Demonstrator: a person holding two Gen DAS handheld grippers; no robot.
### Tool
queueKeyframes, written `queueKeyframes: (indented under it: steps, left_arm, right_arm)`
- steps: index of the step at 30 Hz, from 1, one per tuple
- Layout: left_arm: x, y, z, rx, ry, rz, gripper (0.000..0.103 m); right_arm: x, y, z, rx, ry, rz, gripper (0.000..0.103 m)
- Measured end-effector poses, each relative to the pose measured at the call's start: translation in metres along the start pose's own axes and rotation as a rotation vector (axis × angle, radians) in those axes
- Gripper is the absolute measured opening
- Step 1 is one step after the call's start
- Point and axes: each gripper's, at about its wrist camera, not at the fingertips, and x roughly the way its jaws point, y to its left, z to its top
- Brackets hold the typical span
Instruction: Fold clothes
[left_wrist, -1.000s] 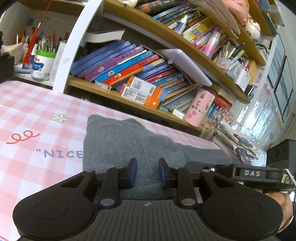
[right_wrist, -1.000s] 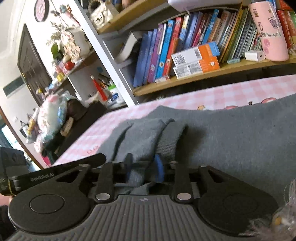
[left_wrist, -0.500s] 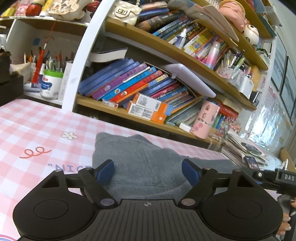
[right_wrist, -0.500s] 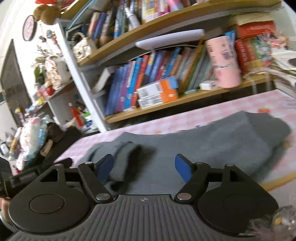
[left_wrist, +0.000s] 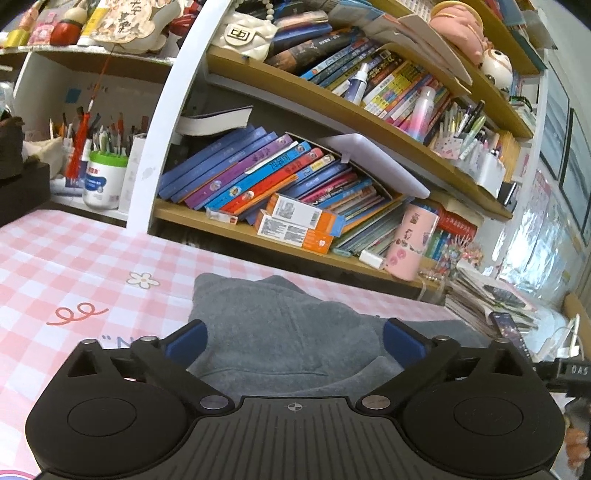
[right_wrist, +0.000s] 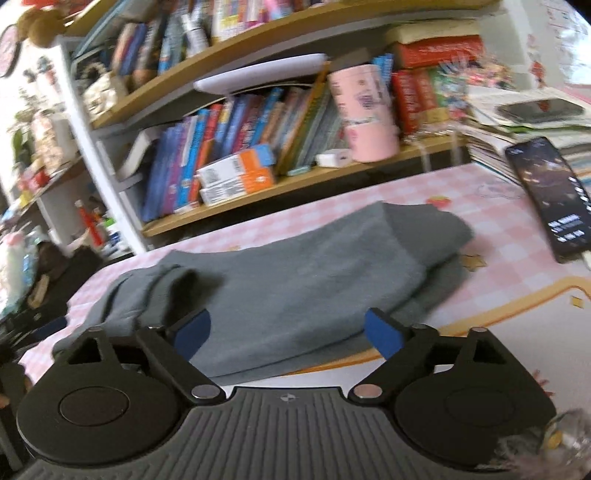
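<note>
Grey knit, the folded garment (right_wrist: 306, 280) lies on the pink-checked surface (left_wrist: 55, 266) below the bookshelf (left_wrist: 280, 243). We hold the left tool (left_wrist: 293, 341) and right tool (right_wrist: 286, 332) spread apart, empty, just above it; we judge one fold made, and the next calls for gripping its edge nearest us.

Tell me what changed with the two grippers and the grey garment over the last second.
Both grippers let go. The left gripper and the right gripper were each shut on a fold of the grey garment; now their fingers are spread wide and both have drawn back and up from the cloth. The garment stayed folded on the pink checked tablecloth, and the bookshelf behind is unchanged.
</note>
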Motion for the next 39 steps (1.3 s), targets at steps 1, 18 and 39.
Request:
queueKeyframes:
  steps: [1,18,39]
  left_arm:
    - [0.000,0.000,0.000,0.003,0.000,0.004,0.103]
    - [-0.001,-0.004,0.000,0.031,-0.001,-0.001,0.103]
    - [-0.001,-0.005,0.000,0.041,0.001,0.003,0.103]
  right_arm:
    - [0.000,-0.004,0.001,0.014,0.003,-0.010,0.093]
    - [0.032,-0.049,0.020,0.145,0.059,-0.155,0.090]
    - [0.040,-0.020,0.031,0.002,-0.048,-0.079,0.022]
